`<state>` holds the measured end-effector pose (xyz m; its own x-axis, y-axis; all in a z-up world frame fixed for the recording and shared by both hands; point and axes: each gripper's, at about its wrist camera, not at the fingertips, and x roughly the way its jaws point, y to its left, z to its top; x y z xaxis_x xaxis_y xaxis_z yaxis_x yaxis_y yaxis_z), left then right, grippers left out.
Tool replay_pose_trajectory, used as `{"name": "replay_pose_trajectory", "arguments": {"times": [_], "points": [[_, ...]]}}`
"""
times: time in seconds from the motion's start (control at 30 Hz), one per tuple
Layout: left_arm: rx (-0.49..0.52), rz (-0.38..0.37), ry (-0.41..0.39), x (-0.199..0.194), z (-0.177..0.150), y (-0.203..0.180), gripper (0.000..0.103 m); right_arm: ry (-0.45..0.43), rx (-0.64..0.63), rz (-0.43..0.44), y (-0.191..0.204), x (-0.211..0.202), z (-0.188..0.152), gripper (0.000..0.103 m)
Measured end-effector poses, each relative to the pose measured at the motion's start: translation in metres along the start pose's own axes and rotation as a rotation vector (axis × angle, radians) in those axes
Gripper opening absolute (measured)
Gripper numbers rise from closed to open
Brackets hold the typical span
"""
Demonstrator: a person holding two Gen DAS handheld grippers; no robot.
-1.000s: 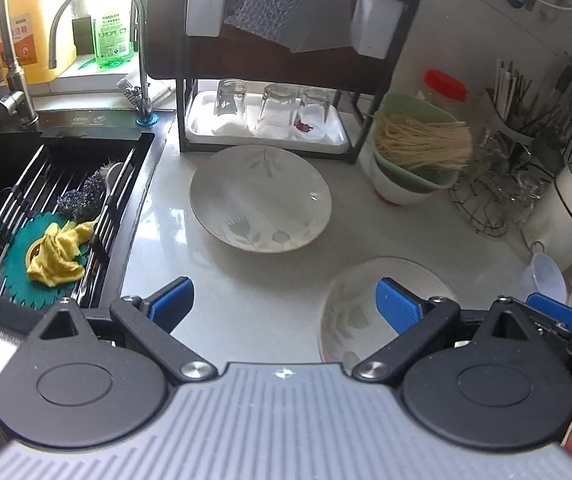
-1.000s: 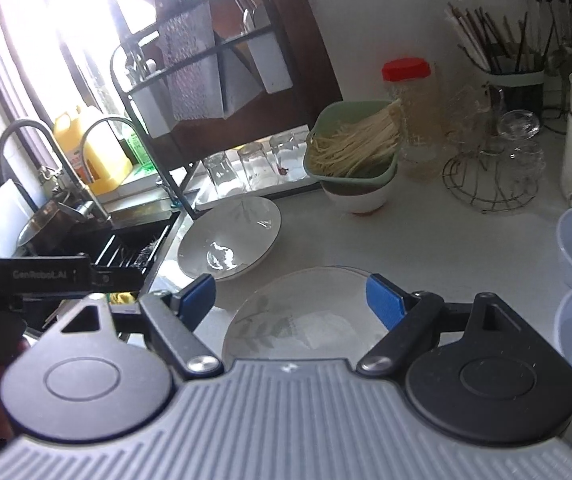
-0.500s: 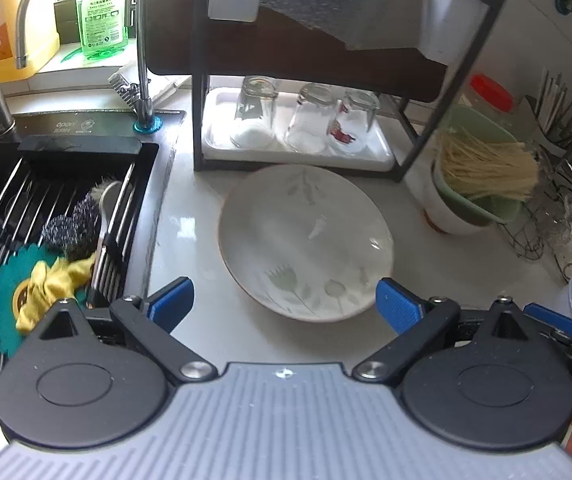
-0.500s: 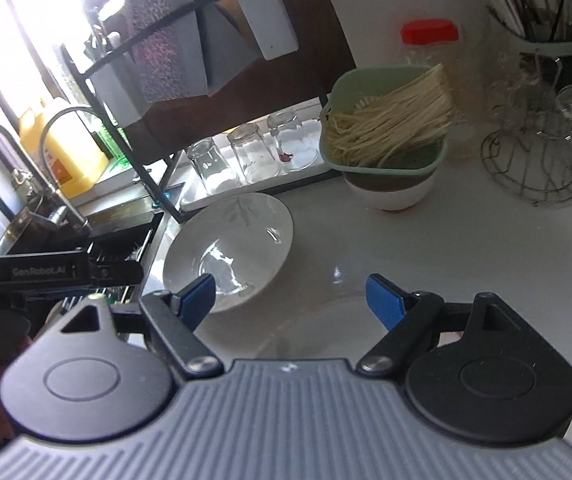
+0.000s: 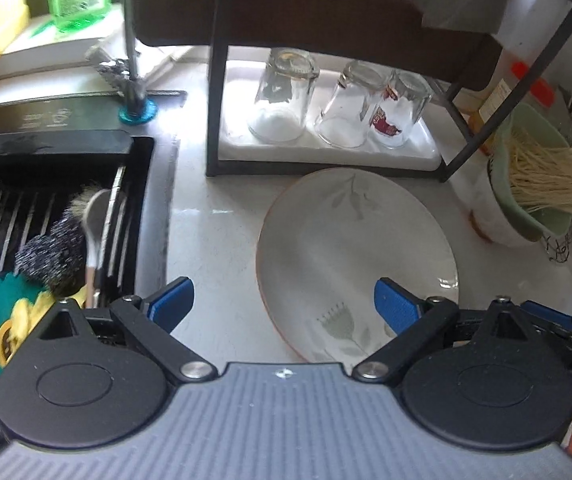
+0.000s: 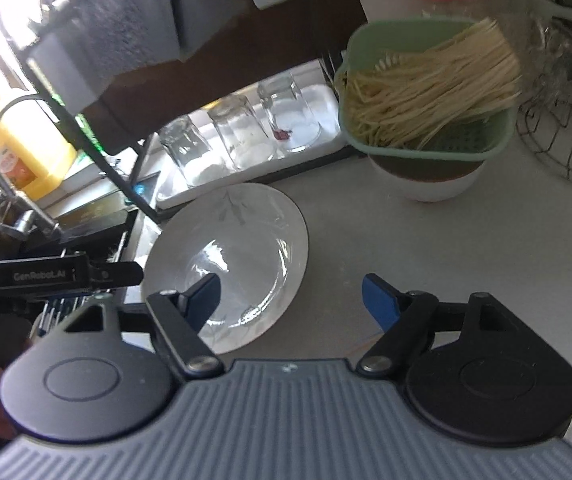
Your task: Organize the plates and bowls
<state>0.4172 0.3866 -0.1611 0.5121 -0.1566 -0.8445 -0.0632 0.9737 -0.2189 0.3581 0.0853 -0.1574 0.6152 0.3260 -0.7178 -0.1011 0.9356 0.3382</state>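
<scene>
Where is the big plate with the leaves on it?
The leaf-patterned plate lies flat on the white counter, just in front of the rack tray with three upturned glasses, between the sink and the green basket of noodles.

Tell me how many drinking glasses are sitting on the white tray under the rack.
3, all upside down in a row on the white tray: left glass, middle glass, and right glass with a red print. The rack may hide others further back.
</scene>
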Motion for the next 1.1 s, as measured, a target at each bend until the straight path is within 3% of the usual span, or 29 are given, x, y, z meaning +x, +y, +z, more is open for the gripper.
{"name": "replay_pose_trajectory", "arguments": {"times": [0.07,0.5,0.63,0.77,0.97,1.1], "points": [[0.013,-0.007,0.008,0.01,0.006,0.003,0.097,0.013,0.011,-0.008,0.002,0.011,0.003,0.075],[0.064,-0.081,0.08,0.064,0.028,0.017,0.052,0.108,0.07,-0.083,0.0,0.07,0.017,0.033],[0.084,-0.096,0.095,0.073,0.028,0.016,0.048,0.124,0.083,-0.078,-0.001,0.078,0.018,0.02],[0.087,-0.122,0.1,0.077,0.026,0.014,0.044,0.128,0.069,-0.067,0.003,0.084,0.017,0.019],[0.03,-0.155,0.113,0.078,0.029,0.02,0.044,0.165,0.09,-0.039,-0.003,0.085,0.023,0.02],[0.05,-0.191,0.104,0.067,0.029,0.02,0.044,0.174,0.111,0.001,-0.008,0.076,0.021,0.02]]}}
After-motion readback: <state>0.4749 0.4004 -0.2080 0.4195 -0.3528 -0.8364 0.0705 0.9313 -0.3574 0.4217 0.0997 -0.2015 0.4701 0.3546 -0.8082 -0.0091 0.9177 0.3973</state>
